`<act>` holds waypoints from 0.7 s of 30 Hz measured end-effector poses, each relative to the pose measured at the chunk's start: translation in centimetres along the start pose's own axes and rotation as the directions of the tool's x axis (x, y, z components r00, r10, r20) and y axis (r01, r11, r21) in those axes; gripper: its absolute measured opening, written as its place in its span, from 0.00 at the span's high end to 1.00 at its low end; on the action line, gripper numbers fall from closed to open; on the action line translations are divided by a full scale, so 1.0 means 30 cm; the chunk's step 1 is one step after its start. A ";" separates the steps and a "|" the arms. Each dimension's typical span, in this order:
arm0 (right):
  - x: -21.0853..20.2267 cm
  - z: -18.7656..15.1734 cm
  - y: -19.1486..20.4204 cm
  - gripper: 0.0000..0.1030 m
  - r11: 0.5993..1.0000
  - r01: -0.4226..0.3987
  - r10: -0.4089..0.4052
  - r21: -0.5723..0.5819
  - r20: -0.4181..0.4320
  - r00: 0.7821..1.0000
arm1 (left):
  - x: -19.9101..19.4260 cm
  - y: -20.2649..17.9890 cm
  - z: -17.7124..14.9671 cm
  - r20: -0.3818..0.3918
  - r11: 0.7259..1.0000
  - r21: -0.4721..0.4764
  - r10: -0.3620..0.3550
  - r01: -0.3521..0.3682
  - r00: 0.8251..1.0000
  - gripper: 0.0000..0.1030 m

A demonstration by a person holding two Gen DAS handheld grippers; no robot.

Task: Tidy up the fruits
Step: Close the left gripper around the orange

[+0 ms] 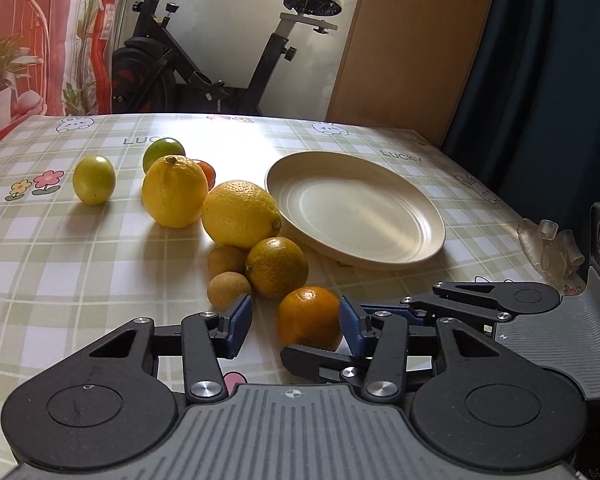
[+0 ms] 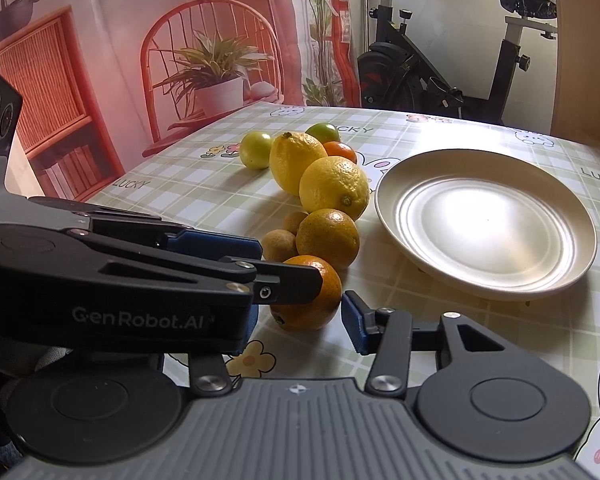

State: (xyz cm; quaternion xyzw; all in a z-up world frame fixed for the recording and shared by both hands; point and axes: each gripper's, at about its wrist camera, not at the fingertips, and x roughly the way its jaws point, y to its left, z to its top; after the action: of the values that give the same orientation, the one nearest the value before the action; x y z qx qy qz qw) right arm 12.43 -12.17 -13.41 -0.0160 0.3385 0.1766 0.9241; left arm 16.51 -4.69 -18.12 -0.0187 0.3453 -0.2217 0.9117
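Note:
An orange [image 1: 309,318] lies on the checked tablecloth between the blue pads of my left gripper [image 1: 296,322], which is open; the right pad is close against the fruit and the left pad stands clear of it. Behind it sit a greenish orange [image 1: 277,267], two small brown fruits [image 1: 227,289], two lemons [image 1: 239,214], two green limes [image 1: 94,179] and a small red-orange fruit [image 1: 207,172]. A cream plate [image 1: 356,210] lies to the right with nothing on it. My right gripper [image 2: 300,330] is open just short of the same orange [image 2: 306,304]. The left gripper [image 2: 290,262] crosses in front and hides its left finger.
A clear plastic piece [image 1: 552,248] sits at the table's right edge. An exercise bike [image 1: 220,60], a wooden panel [image 1: 412,40] and a dark curtain [image 1: 548,60] stand beyond the far edge. A printed backdrop [image 2: 140,60] hangs on the left.

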 end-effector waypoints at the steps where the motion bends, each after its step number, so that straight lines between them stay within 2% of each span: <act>1: 0.002 0.000 -0.003 0.54 1.000 -0.001 0.001 0.004 0.000 1.000 | 0.005 0.000 0.002 -0.005 1.000 -0.004 -0.008 0.008 1.000 0.52; 5: 0.010 -0.001 -0.017 0.56 1.000 0.000 0.000 0.027 -0.015 1.000 | 0.016 0.002 0.000 -0.020 0.999 -0.029 -0.041 0.041 0.999 0.53; 8: 0.018 -0.003 -0.022 0.57 0.999 -0.001 0.002 0.035 -0.031 1.000 | 0.022 -0.006 -0.004 -0.026 0.997 -0.034 -0.066 0.065 0.997 0.57; 14: 0.012 -0.008 -0.023 0.58 0.999 0.003 -0.002 0.034 -0.031 1.000 | 0.021 -0.008 -0.003 -0.027 0.997 -0.036 -0.076 0.075 0.997 0.60; 21: -0.043 0.017 -0.024 0.58 0.999 0.034 -0.035 0.041 0.028 0.999 | -0.002 -0.047 0.037 0.017 0.997 0.018 -0.078 0.078 0.997 0.60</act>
State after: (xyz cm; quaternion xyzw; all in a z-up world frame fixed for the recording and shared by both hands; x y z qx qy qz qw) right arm 12.08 -13.17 -12.26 -0.0007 0.3282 0.1539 0.9320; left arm 16.64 -6.08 -16.97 -0.0264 0.3342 -0.2599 0.9056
